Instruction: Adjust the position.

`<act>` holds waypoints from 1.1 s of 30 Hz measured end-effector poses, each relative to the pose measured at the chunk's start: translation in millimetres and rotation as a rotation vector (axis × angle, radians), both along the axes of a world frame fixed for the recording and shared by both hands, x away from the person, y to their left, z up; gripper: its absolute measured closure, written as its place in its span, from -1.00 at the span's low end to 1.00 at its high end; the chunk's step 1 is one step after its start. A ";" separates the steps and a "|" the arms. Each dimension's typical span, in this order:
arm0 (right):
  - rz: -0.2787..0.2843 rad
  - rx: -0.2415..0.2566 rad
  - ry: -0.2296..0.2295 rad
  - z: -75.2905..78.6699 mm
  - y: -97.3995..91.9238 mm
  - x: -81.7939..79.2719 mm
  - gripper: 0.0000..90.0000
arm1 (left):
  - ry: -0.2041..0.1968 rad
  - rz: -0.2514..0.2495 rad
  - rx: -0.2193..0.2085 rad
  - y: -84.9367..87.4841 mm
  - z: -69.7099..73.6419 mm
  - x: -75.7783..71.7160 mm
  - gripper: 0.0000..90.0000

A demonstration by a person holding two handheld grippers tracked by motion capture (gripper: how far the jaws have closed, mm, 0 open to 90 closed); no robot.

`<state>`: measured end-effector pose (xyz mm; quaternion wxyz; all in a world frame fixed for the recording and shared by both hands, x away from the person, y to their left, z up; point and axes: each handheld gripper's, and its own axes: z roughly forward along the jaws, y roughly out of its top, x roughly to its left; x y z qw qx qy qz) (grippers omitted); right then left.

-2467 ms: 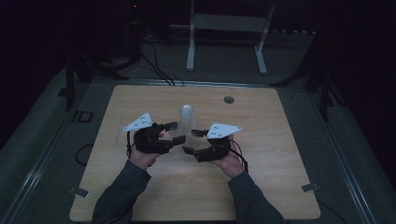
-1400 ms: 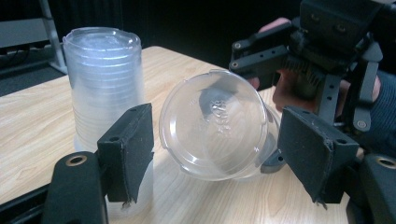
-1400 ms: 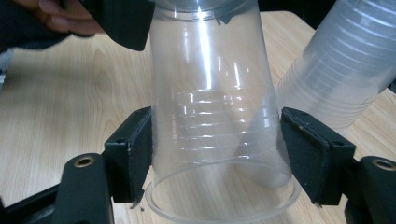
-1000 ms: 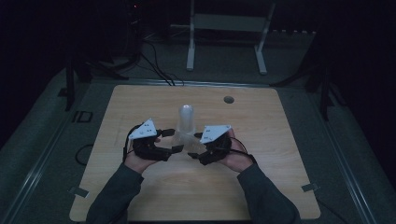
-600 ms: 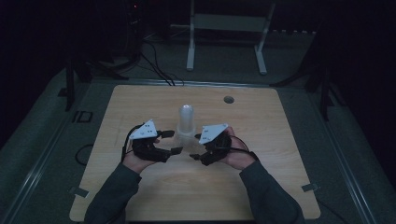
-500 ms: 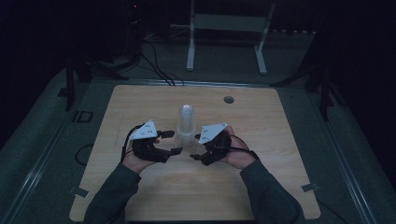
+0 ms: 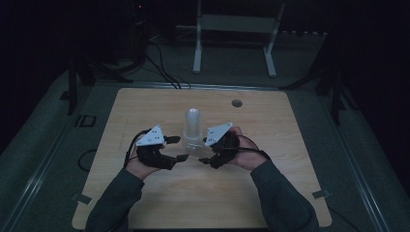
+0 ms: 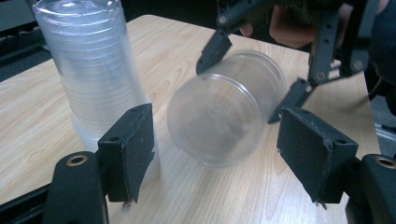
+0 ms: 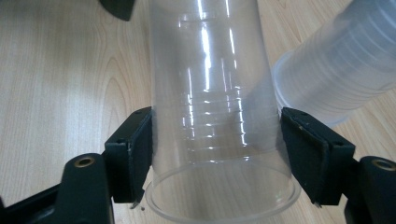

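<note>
While gripped sideways | clear cup [image 9: 219, 116] | between right tool [image 9: 217, 154] pads

From where I stood there was nothing to read anywhere, no word, brand, number or sign on the clear plastic cups [image 8: 223, 121], on the black jaws, on the grey plates or on the wooden bench [image 7: 145, 104].
</note>
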<state>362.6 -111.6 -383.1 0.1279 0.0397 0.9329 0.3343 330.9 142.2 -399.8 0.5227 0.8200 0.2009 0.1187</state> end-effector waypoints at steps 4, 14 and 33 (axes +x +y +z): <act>-0.004 -0.011 -0.001 4.7 -0.6 3.2 -0.35 | -0.011 0.004 0.017 -1.7 0.6 -1.0 -0.39; 0.006 -0.068 0.006 7.1 -0.8 6.5 -0.35 | -0.034 0.022 0.094 -7.1 -1.3 -2.3 -0.39; 0.028 -0.173 0.004 5.5 3.1 7.5 -0.35 | -0.073 0.011 0.225 -18.6 -1.0 -7.2 -0.36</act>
